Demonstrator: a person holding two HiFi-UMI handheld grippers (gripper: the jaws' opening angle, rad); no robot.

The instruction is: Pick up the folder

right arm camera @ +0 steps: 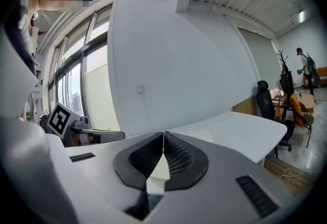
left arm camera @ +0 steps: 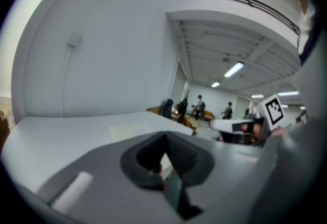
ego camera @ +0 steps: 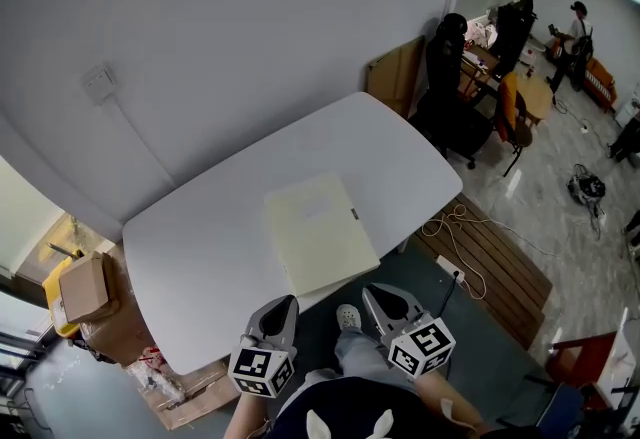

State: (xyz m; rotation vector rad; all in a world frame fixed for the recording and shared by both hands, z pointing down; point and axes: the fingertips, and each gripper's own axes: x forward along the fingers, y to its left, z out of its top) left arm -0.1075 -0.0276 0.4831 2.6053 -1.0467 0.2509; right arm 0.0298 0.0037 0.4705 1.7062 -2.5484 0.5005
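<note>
No writing can be read anywhere. The folder [ego camera: 320, 235] is plain pale cream; its cover bears only a faint, lighter rectangular label, too washed out to show any print. A small dark tab [ego camera: 354, 214] sits on its right long edge. The only bold marks are the black-and-white square patterns on the marker cubes, which carry no letters.

The folder lies flat and closed on the white desk [ego camera: 200, 237], in the half nearer the person. One short edge almost meets the desk's near edge. Its long axis runs from that near edge towards the wall side of the desk, skewed a little from the desk's own lines, so that the far short edge points towards the desk's middle.

The left gripper [ego camera: 283, 309] and the right gripper [ego camera: 380, 299] hover side by side just off the desk's near edge and point at it, the left one towards the folder's near left corner and the right one towards its near right corner. Neither touches the folder. The left fingers [left arm camera: 145, 154] are pressed together with nothing between them. The right fingers [right arm camera: 179, 159] are likewise together and empty, and the folder shows beyond their tips.

A cardboard box [ego camera: 84, 287] stands on the floor off the desk's left end, and a dark office chair [ego camera: 450, 97] stands past its far right end.
</note>
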